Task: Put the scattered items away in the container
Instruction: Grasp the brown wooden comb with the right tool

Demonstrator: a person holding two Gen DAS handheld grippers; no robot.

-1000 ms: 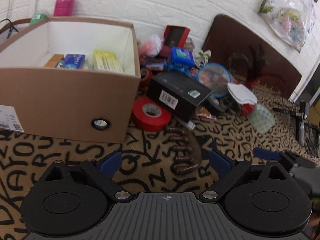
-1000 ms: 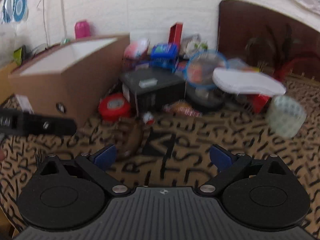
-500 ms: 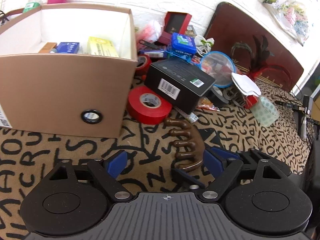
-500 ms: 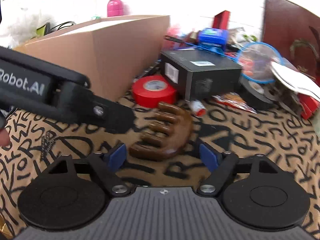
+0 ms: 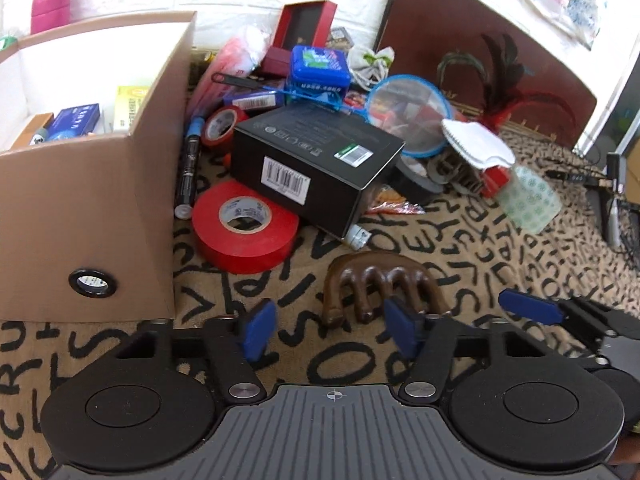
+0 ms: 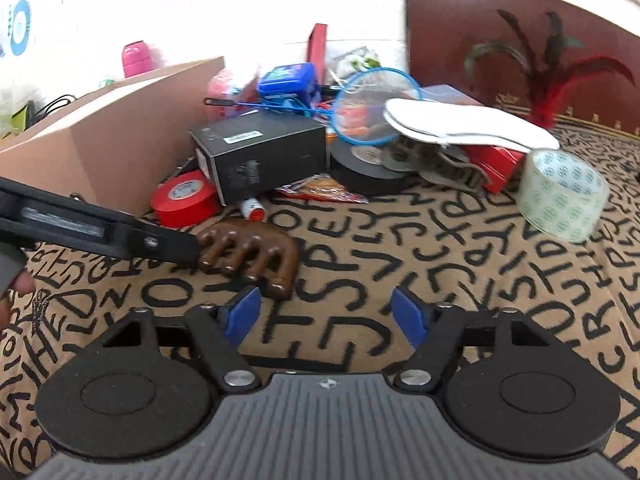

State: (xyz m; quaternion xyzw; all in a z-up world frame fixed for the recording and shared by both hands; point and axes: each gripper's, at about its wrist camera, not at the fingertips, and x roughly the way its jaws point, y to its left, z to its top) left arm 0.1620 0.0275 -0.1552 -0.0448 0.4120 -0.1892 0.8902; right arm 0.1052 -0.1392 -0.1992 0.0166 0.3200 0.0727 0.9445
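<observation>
Brown wooden comb (image 5: 380, 286) flat on the letter-print counter (image 5: 500, 248), just in front of the red tape roll (image 5: 244, 232) and cardboard box (image 5: 88, 216). Left gripper (image 5: 328, 330) fingers parted, just been closing — comb beyond, unpinched. Right gripper (image 6: 326, 314) likewise closing, empty.
</observation>
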